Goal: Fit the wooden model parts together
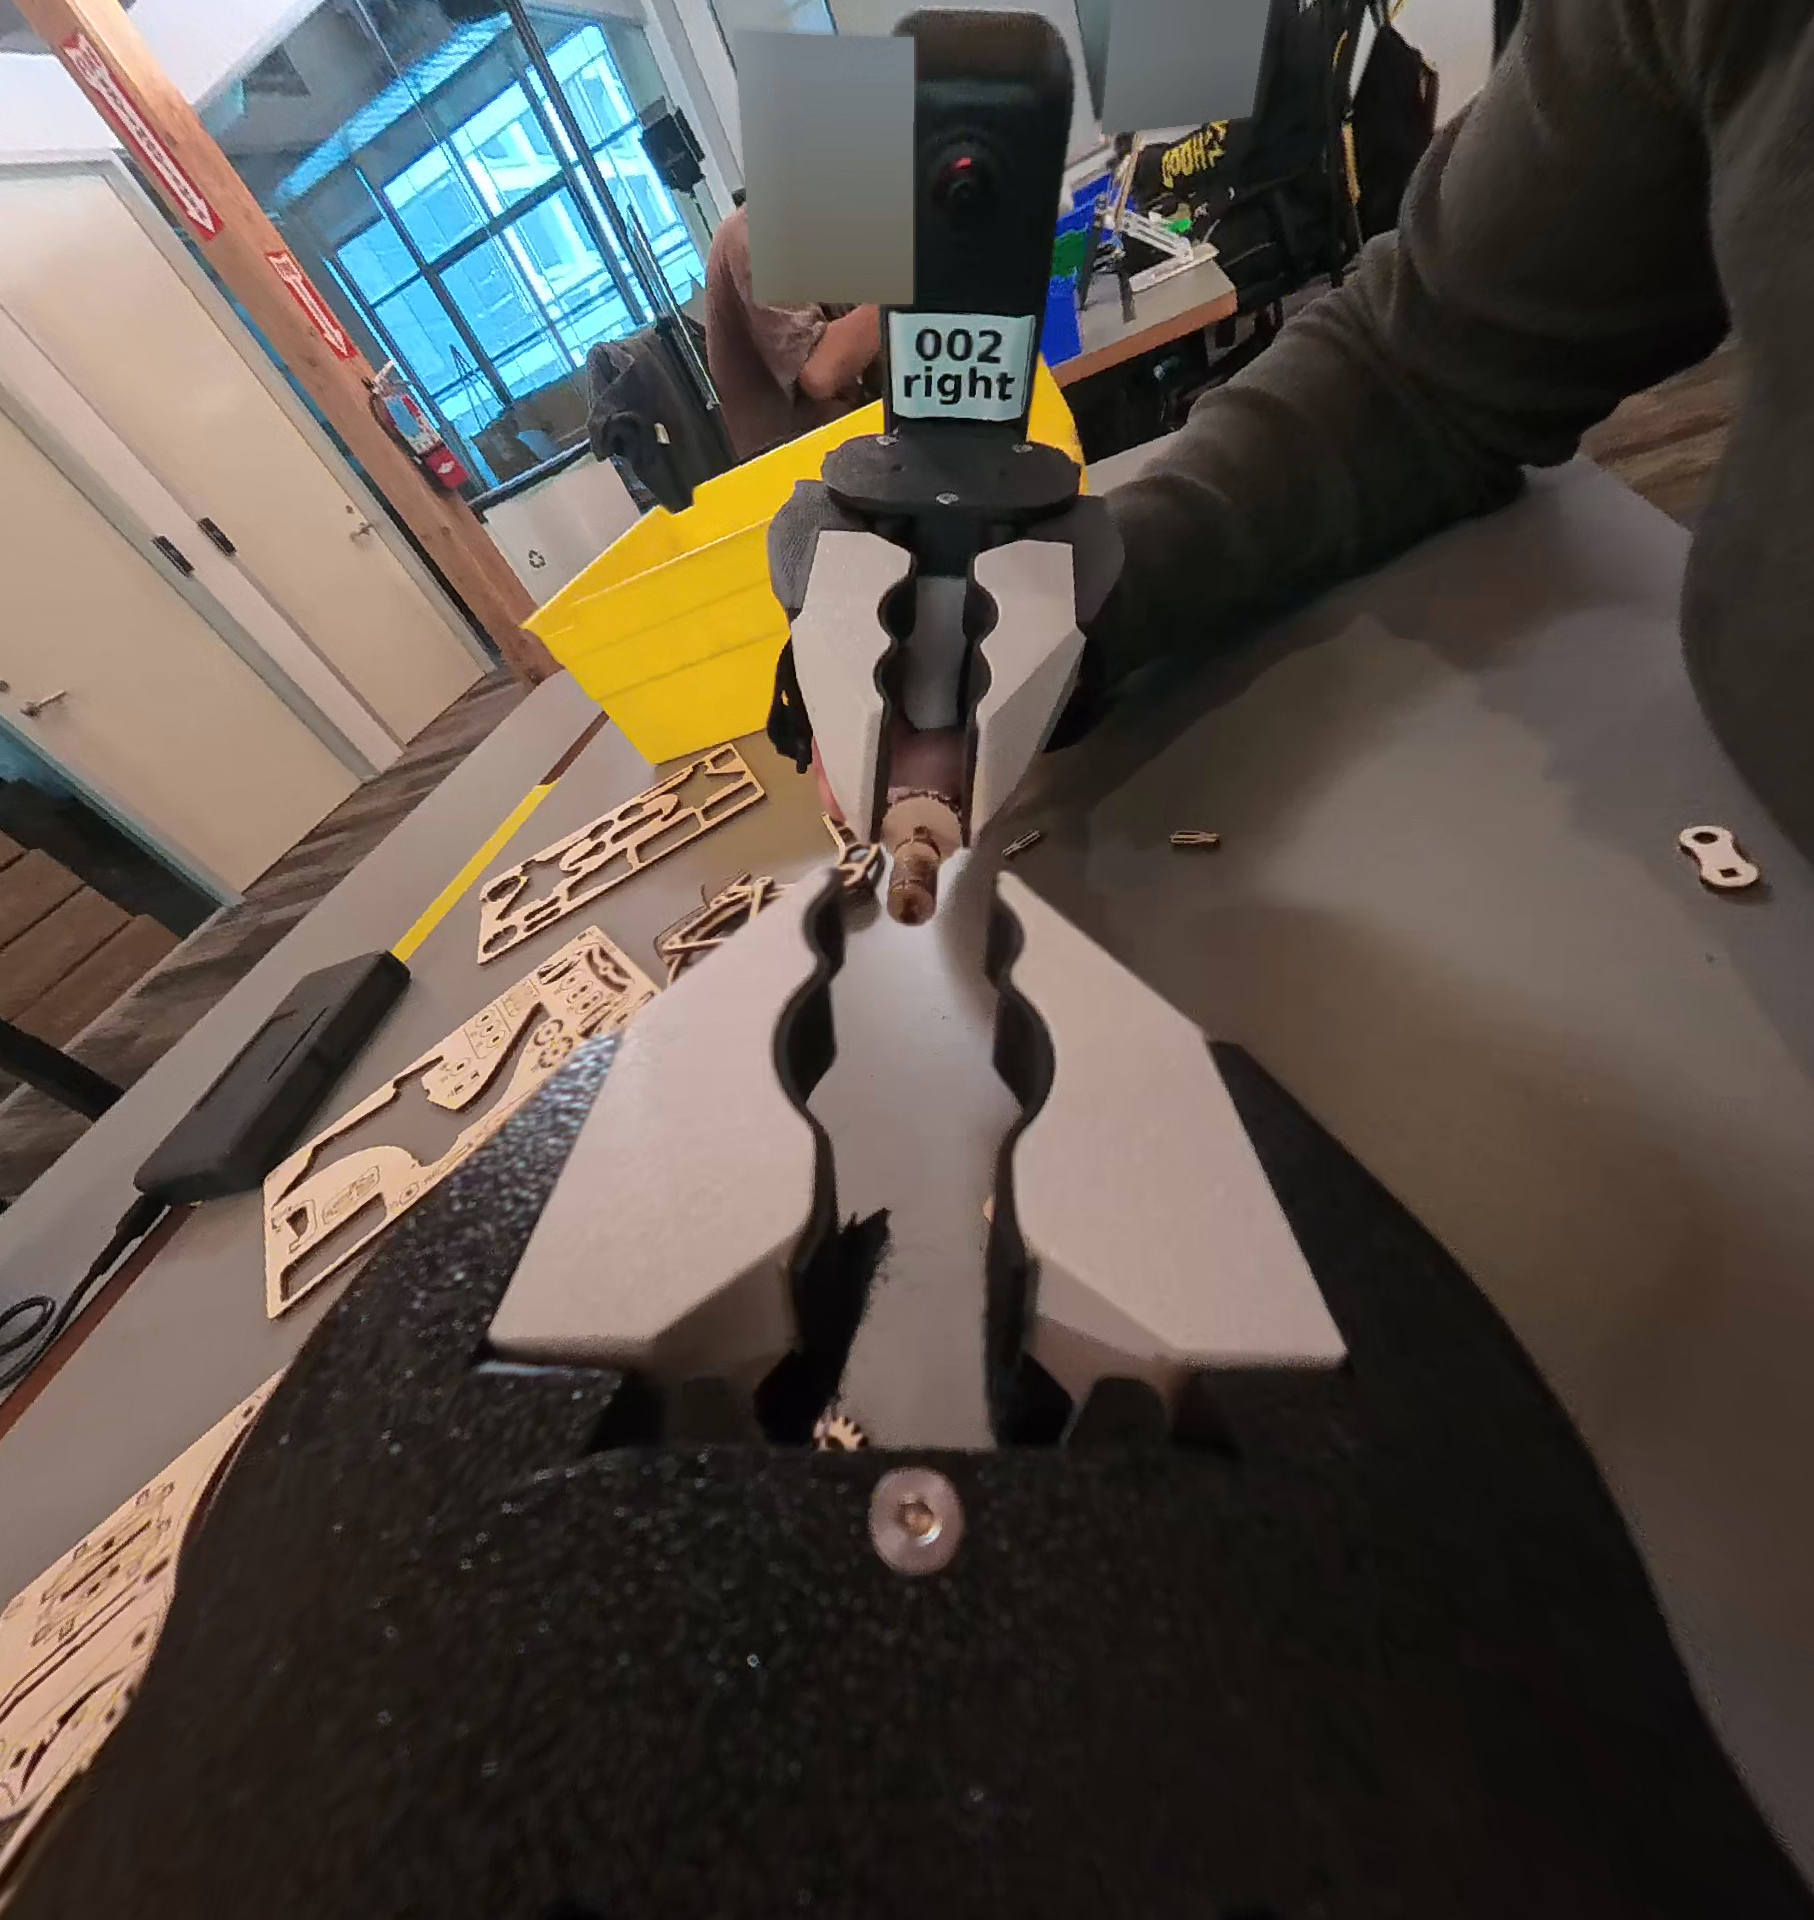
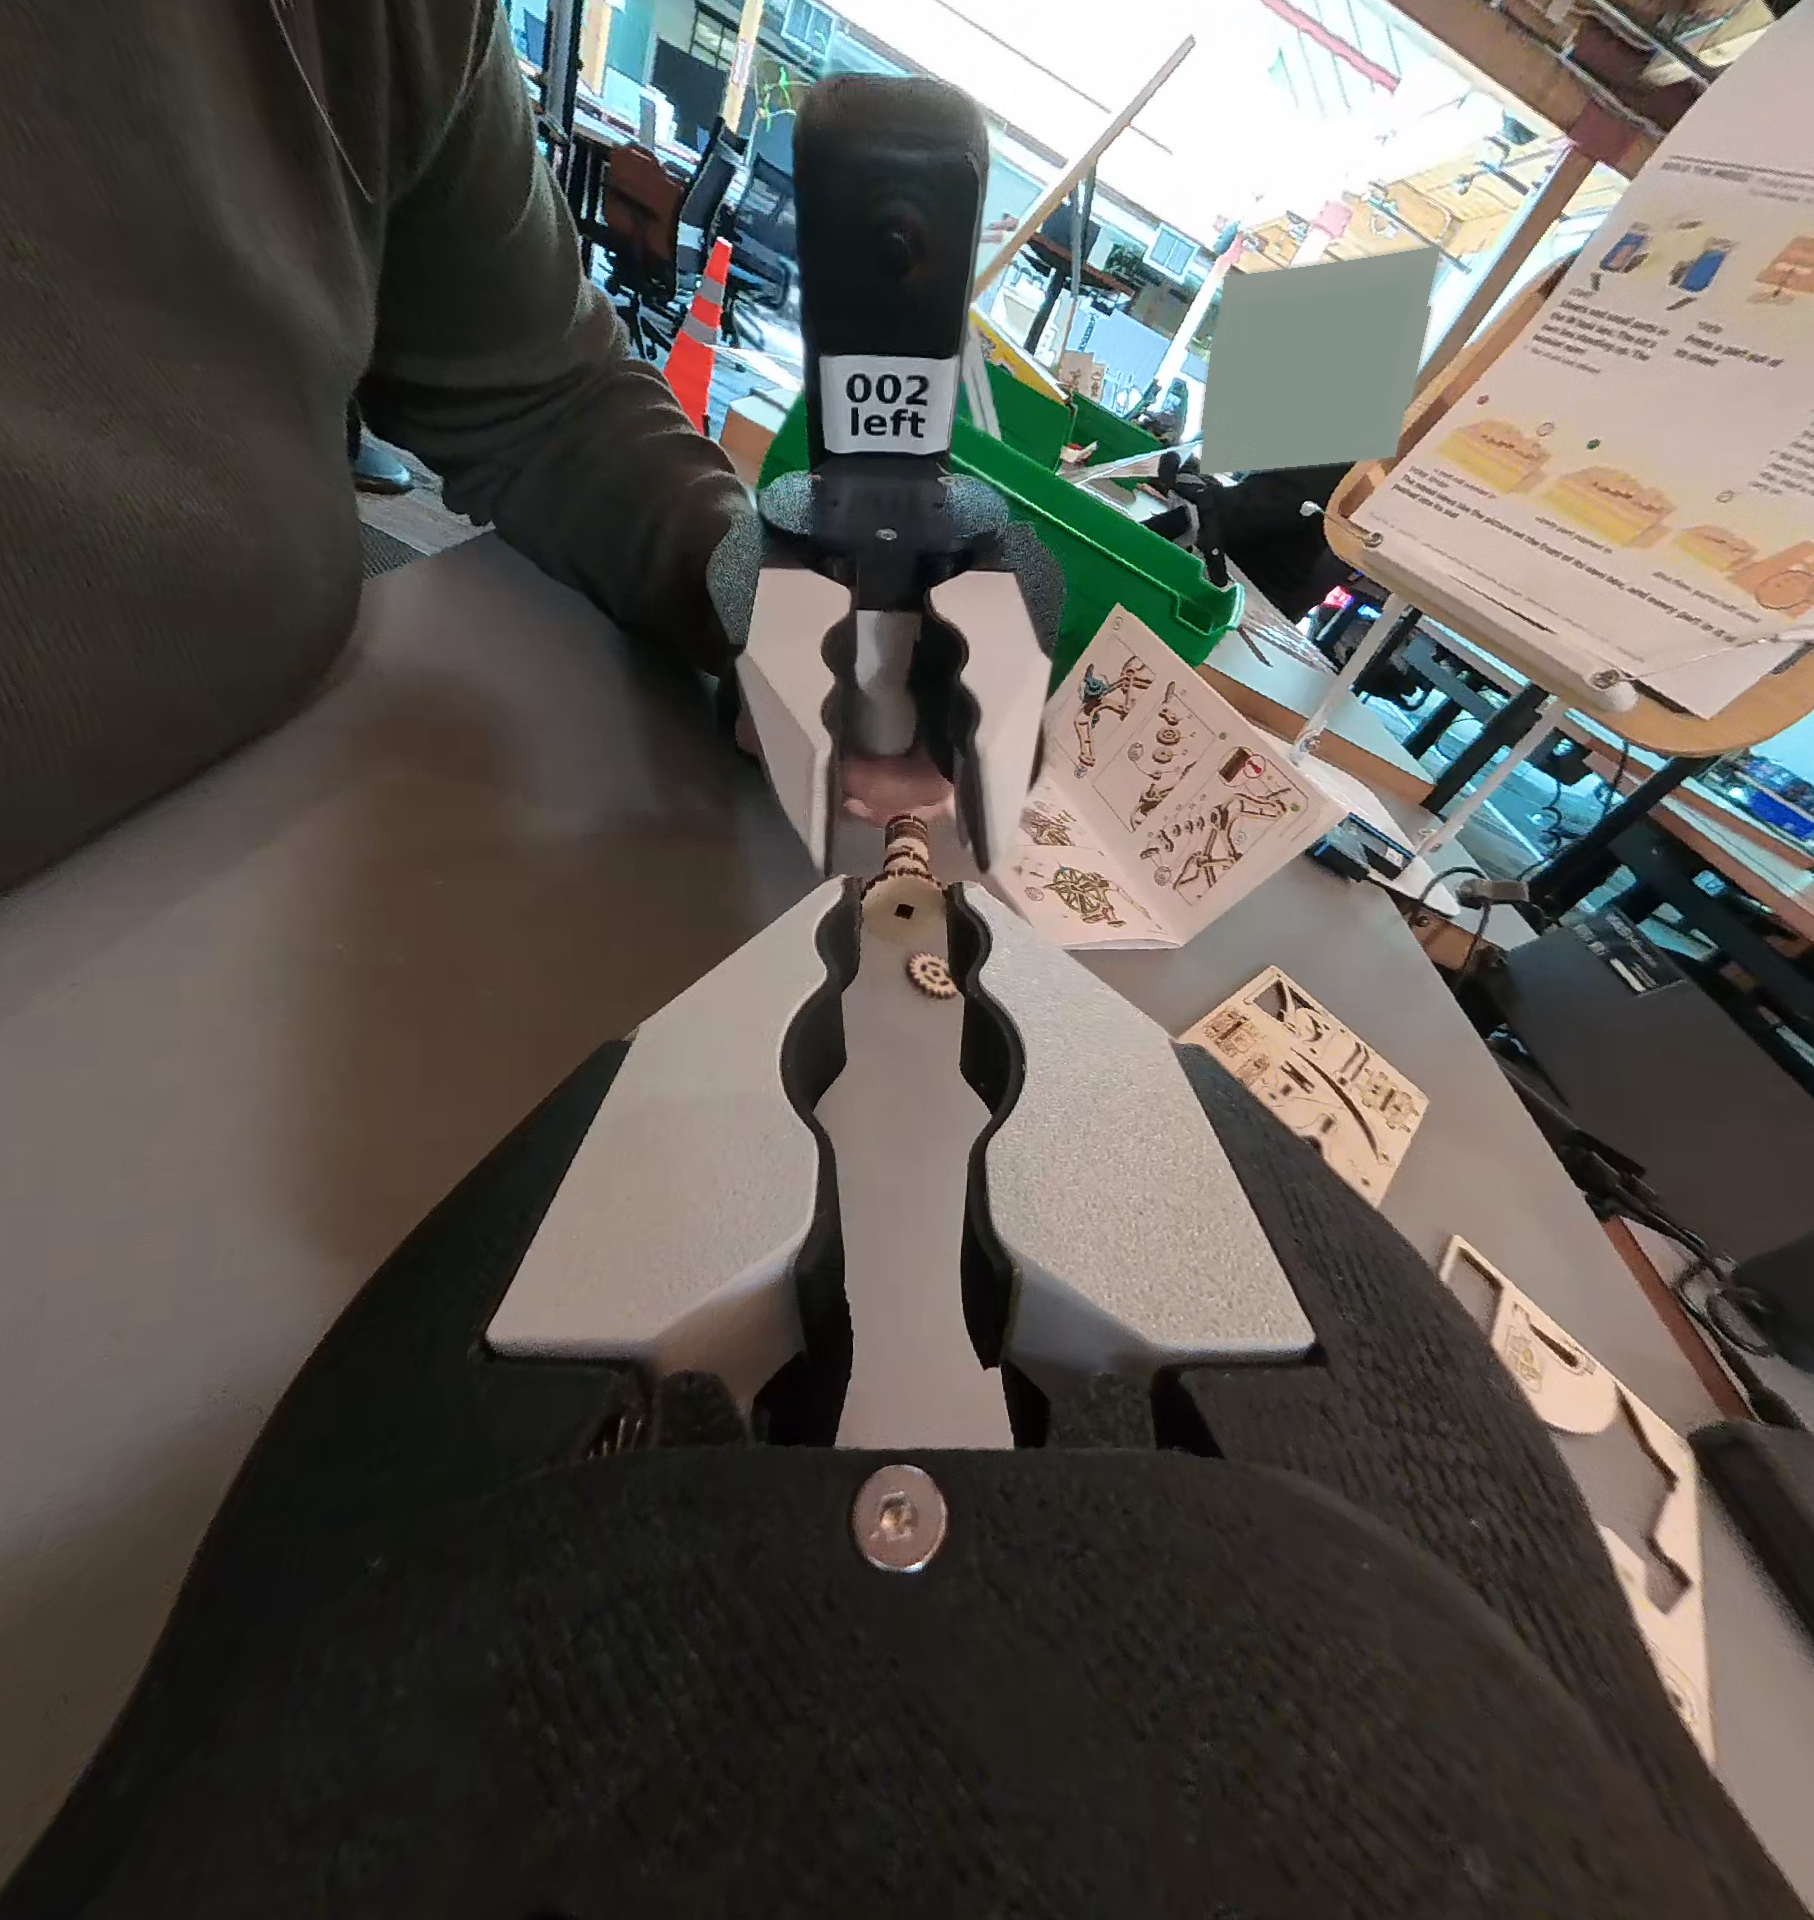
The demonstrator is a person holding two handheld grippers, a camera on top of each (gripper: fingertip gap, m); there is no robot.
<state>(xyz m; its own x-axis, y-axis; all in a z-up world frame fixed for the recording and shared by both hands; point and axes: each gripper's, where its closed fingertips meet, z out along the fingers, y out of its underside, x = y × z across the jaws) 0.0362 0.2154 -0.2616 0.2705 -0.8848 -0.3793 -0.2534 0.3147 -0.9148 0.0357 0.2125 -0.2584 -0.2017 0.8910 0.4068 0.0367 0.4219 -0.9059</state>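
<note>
My right gripper (image 2: pixel 901 906) is shut on the wooden axle assembly (image 2: pixel 899 912), its pads pressed on the round disc with a square hole. The stack of small gears on the axle (image 2: pixel 903 844) points away toward my left gripper (image 2: pixel 903 831). In the left wrist view the axle's end (image 1: pixel 908 891) lies between the tips of my left gripper (image 1: pixel 908 888). That gripper is open, with a gap on each side of the axle. The right gripper (image 1: pixel 918 826) faces it, tip to tip. A small loose gear (image 2: pixel 929 977) lies on the grey table (image 2: pixel 259 935) under my right fingers.
Wooden part sheets (image 1: pixel 612 842) (image 1: pixel 446 1132) (image 2: pixel 1308 1081) lie on the table. A yellow bin (image 1: pixel 674 623) and a black flat box (image 1: pixel 269 1081) are at the left. An open instruction booklet (image 2: pixel 1163 790), a green bin (image 2: pixel 1090 488) and a display board (image 2: pixel 1630 416) are at the right. Small loose pieces (image 1: pixel 1718 857) lie farther off.
</note>
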